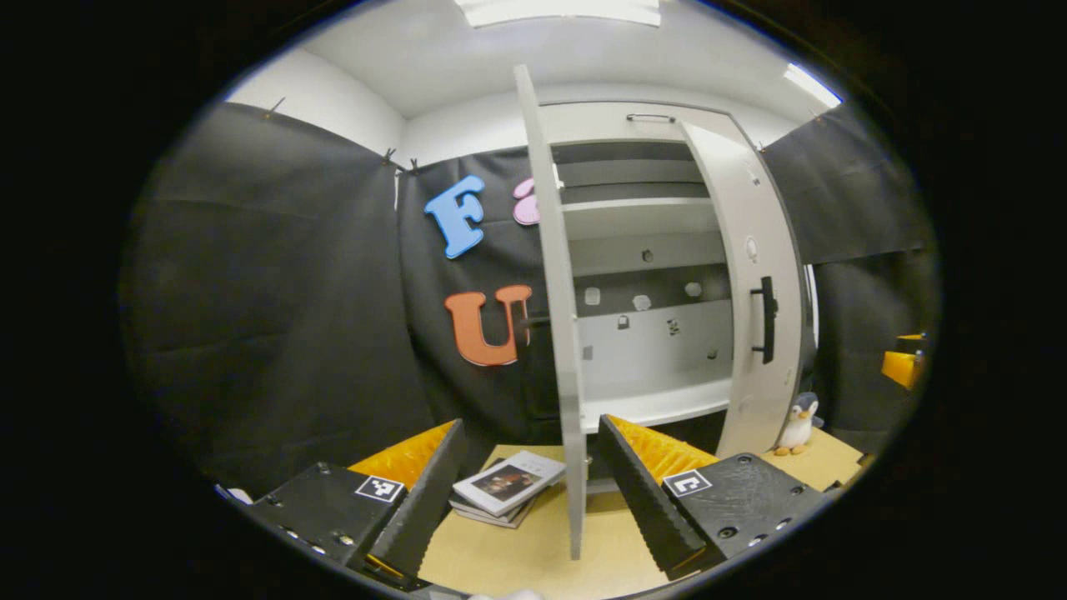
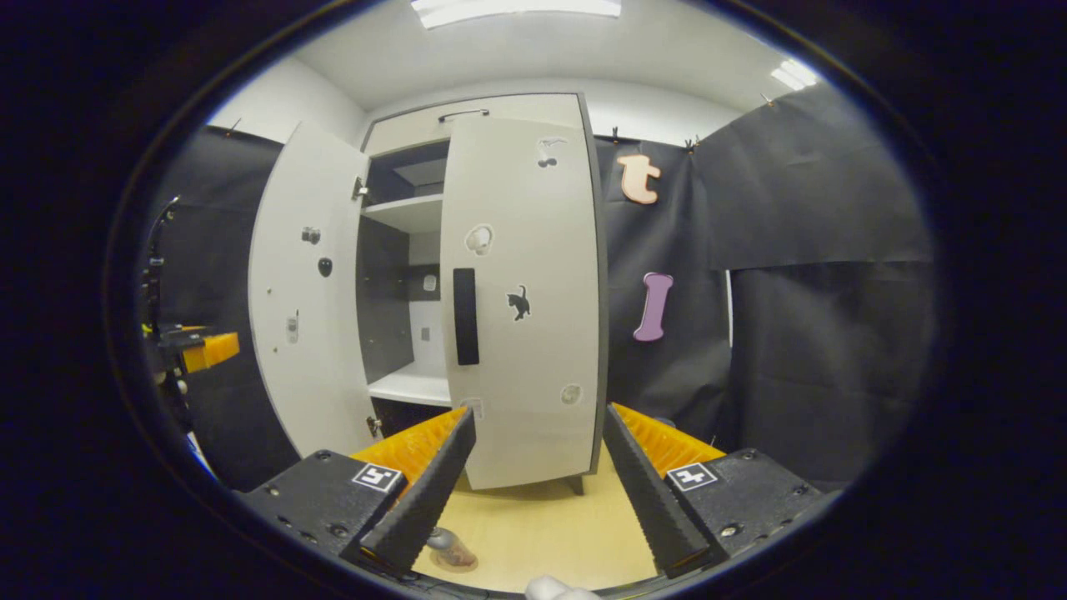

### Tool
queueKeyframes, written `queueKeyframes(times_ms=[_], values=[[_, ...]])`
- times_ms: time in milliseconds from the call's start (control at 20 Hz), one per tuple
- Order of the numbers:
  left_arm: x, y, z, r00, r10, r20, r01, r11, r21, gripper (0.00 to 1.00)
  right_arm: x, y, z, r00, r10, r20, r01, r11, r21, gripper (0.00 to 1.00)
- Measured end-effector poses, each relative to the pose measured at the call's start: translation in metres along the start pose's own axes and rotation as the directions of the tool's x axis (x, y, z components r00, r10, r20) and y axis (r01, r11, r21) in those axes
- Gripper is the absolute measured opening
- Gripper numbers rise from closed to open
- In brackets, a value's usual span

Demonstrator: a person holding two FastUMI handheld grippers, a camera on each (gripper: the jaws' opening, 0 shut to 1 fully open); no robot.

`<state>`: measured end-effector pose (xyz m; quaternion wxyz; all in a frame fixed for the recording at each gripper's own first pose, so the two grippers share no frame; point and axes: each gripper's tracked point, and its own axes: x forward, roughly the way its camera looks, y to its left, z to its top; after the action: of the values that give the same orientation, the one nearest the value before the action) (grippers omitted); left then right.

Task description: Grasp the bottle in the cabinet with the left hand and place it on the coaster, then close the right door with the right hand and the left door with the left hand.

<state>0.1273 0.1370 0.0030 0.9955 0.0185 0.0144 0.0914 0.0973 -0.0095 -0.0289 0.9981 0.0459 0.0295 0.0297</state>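
**Bottle looks set down, both doors still to shut**

In the left gripper view, the left gripper [image 1: 529, 487] has its two fingers spread wide with nothing between them. It looks at the tall white cabinet [image 1: 646, 250]. The white left door [image 1: 554, 292] stands edge-on, right in front of the gripper, swung well out. The white right door with a black handle [image 1: 754, 308] is part way open too. The shelves inside look bare, with no bottle on them that I can see. A small stack of books [image 1: 508, 486] lies on the light wooden table [image 1: 533, 554] near the left door's foot. A little toy penguin [image 1: 798, 423] stands just beside the right door.

In the right gripper view, the right gripper [image 2: 538, 483] is spread wide as well and holds nothing. The right door [image 2: 521, 292] faces it, not yet flat against the cabinet, with a dark gap showing the shelves. The left door [image 2: 304, 292] is far open. Low down by the gripper's left finger, a small clear thing sits on a round brownish coaster [image 2: 454, 557]. It is partly hidden, so I can't be sure, but I think it is the bottle.

So my guess is the bottle step is done and both doors are left. This view hints at the bottle; the other gives the books and penguin.
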Motion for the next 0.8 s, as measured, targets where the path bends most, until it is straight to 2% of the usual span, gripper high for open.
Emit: queueKeyframes(times_ms=[150, 250, 400, 800], values=[[0.032, 0.048, 0.014, 0.996, 0.087, 0.028, -0.088, 0.995, 0.043, 0.97, -0.009, -0.007, -0.014, 0.999, -0.026, -0.025, 0.027, 1.000, 0.010, 1.00], [0.055, 0.069, 0.013, 0.993, 0.117, 0.017, -0.118, 0.992, 0.052, 0.97, -0.014, -0.012, -0.021, 0.998, -0.045, -0.047, 0.045, 0.999, 0.017, 1.00], [0.082, 0.075, 0.012, 0.993, 0.117, 0.017, -0.117, 0.993, 0.008, 0.97, -0.022, -0.017, -0.026, 0.996, -0.066, -0.060, 0.068, 0.998, 0.018, 1.00], [0.111, 0.065, 0.001, 0.996, 0.088, -0.001, -0.088, 0.996, 0.021, 0.98, -0.028, -0.028, -0.033, 0.991, -0.099, -0.085, 0.102, 0.994, 0.033, 1.00]])
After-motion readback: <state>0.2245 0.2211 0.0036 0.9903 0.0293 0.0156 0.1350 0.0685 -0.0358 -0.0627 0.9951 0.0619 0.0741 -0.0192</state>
